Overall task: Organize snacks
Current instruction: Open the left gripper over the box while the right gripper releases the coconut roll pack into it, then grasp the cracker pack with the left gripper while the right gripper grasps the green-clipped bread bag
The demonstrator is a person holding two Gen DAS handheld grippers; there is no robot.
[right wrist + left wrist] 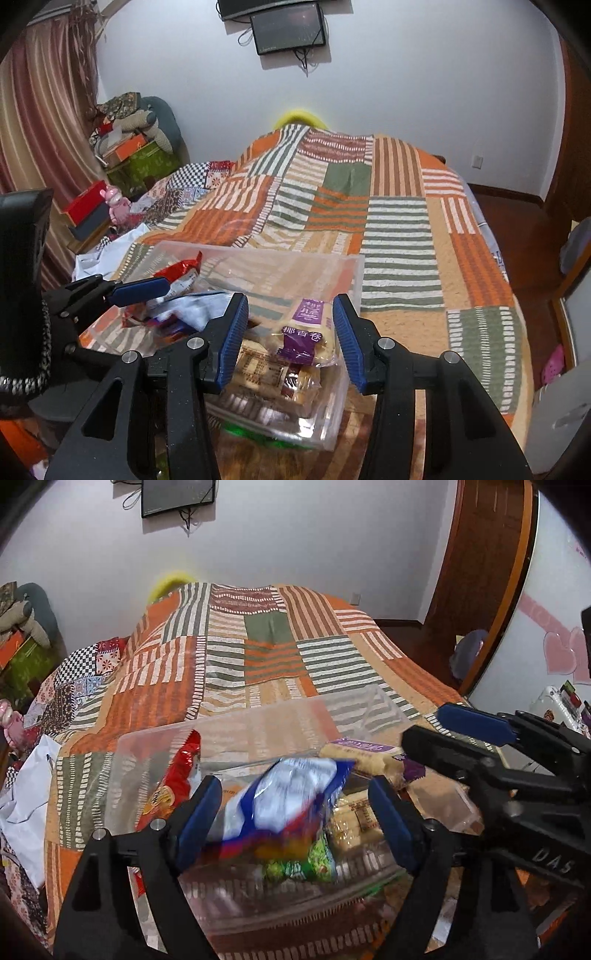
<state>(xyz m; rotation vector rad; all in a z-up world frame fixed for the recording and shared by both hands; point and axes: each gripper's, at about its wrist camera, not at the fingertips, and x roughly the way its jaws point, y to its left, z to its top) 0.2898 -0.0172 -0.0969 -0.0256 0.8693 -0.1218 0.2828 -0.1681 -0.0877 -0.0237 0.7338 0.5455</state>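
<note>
A clear plastic box (221,723) (258,251) sits on the bed with snack packs in it. My left gripper (295,821) hangs over it, jaws wide; a blurred blue-and-white snack bag (291,797) (195,306) lies between the pads with no pad pressing on it. A red bag (177,775) leans at the box's left end. My right gripper (290,341) (421,725) hovers over the right end. Its pads stand apart on either side of a purple-labelled roll pack (303,341) (362,755) on the pile. A green pack (314,864) lies lower in the box.
The box rests near the front edge of a striped orange-and-green patchwork bedspread (399,229). A white plastic bag (26,805) lies at the left. Boxes and a plush toy (140,147) are stacked beyond the bed's left side. A wooden door frame (491,590) stands on the right.
</note>
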